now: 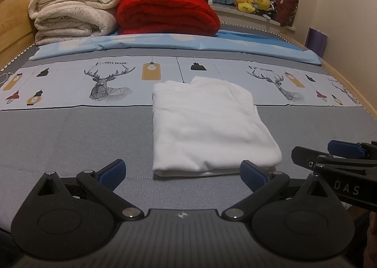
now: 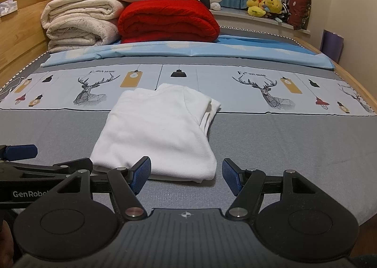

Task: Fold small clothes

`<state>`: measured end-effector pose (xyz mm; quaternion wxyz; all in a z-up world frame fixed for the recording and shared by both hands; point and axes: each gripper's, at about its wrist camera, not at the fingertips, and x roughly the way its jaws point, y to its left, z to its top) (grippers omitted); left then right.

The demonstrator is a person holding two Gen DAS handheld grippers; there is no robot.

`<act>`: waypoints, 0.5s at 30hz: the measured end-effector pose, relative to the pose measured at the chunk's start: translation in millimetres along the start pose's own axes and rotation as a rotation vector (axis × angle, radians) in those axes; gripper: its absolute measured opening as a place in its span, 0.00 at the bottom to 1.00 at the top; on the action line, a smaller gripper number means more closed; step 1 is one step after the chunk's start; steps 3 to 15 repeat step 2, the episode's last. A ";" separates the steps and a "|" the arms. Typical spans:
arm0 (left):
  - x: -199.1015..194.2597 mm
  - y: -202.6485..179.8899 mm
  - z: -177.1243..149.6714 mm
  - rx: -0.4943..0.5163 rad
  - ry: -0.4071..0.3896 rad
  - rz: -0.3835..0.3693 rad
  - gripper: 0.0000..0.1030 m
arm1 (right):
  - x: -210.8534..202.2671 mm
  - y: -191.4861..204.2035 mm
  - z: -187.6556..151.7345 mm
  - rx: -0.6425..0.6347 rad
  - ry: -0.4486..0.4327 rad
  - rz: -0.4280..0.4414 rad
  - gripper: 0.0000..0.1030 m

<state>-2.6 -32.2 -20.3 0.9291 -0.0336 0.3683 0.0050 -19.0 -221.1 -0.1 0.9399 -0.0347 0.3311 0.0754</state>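
Nearest the cameras, the left gripper [image 1: 183, 174] is held with its jaws spread wide and nothing between them, low over the grey bedcover [image 1: 70, 140]; the right gripper [image 2: 186, 174] is likewise wide apart and empty, just beside it. Just beyond the fingertips, the white garment [image 1: 207, 126] is seen lying on the bed as a folded rectangle, its near edge close to both grippers and its far end reaching onto the printed deer strip [image 1: 70, 81]. The fold is judged to be nearly or fully done. If a further fold is attempted, only the top layer could be pinched at the near edge, where loose layers show underneath, and the stack would then be pulled askew. At the far right corner, uneven layers are seen protruding, so a lift from one side could let them slide open. Farther back, the red blanket [image 1: 167, 13] and cream blankets [image 1: 73, 10] are stacked well apart from the work.
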 end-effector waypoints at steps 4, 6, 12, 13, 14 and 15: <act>0.1 -0.3 -0.1 -0.001 0.000 0.003 1.00 | 0.1 0.0 -0.1 0.000 0.000 0.000 0.66; 0.1 -0.3 -0.1 -0.001 0.000 0.003 1.00 | 0.1 0.0 -0.1 0.000 0.000 0.000 0.66; 0.1 -0.3 -0.1 -0.001 0.000 0.003 1.00 | 0.1 0.0 -0.1 0.000 0.000 0.000 0.66; 0.1 -0.3 -0.1 -0.001 0.000 0.003 1.00 | 0.1 0.0 -0.1 0.000 0.000 0.000 0.66; 0.1 -0.3 -0.1 -0.001 0.000 0.003 1.00 | 0.1 0.0 -0.1 0.000 0.000 0.000 0.66; 0.1 -0.3 -0.1 -0.001 0.000 0.003 1.00 | 0.1 0.0 -0.1 0.000 0.000 0.000 0.66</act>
